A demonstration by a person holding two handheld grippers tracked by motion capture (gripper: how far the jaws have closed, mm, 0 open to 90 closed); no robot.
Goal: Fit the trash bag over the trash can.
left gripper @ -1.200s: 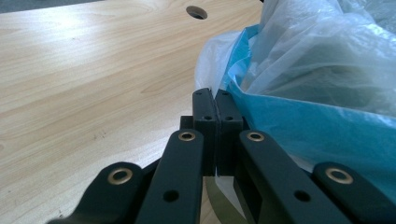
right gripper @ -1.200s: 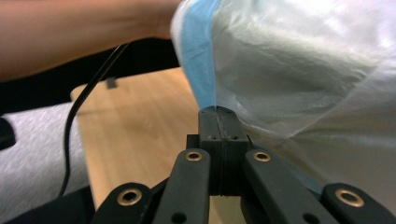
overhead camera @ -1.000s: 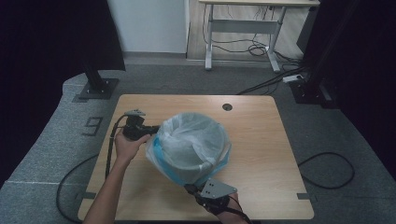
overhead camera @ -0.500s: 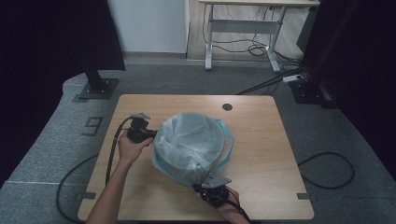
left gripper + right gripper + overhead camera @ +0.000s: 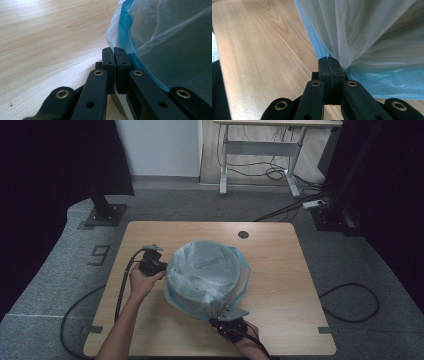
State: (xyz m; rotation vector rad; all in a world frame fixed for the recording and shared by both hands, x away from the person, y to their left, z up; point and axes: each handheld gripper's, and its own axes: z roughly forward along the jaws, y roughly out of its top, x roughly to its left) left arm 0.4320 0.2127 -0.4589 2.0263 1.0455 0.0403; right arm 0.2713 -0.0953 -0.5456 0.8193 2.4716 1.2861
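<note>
A big translucent white plastic bag [image 5: 202, 270] bulges over a round shape at the middle of the wooden table [image 5: 285, 265]; a blue layer [image 5: 173, 299] shows along its lower edge. My right gripper [image 5: 220, 313], at the table's front edge, is shut on a pinch of the bag's film; in the right gripper view the film [image 5: 367, 30] fans up out of the closed tips [image 5: 328, 60]. My left gripper [image 5: 161, 268] lies low at the bag's left side. Its jaws [image 5: 114, 51] are shut, the bag's edge [image 5: 113, 35] just beyond them, and no film shows between the pads.
A round cable hole [image 5: 243, 234] sits near the table's far edge. Black cables [image 5: 122, 290] trail from the grippers over the table's left and front edges. Stand bases [image 5: 102, 215] and a desk frame [image 5: 260, 150] stand on the grey floor behind.
My right gripper has come down toward the table with the bag's edge in it. The bag has gone from loose and open-looking to stretched over the shape. The left gripper has barely moved.
</note>
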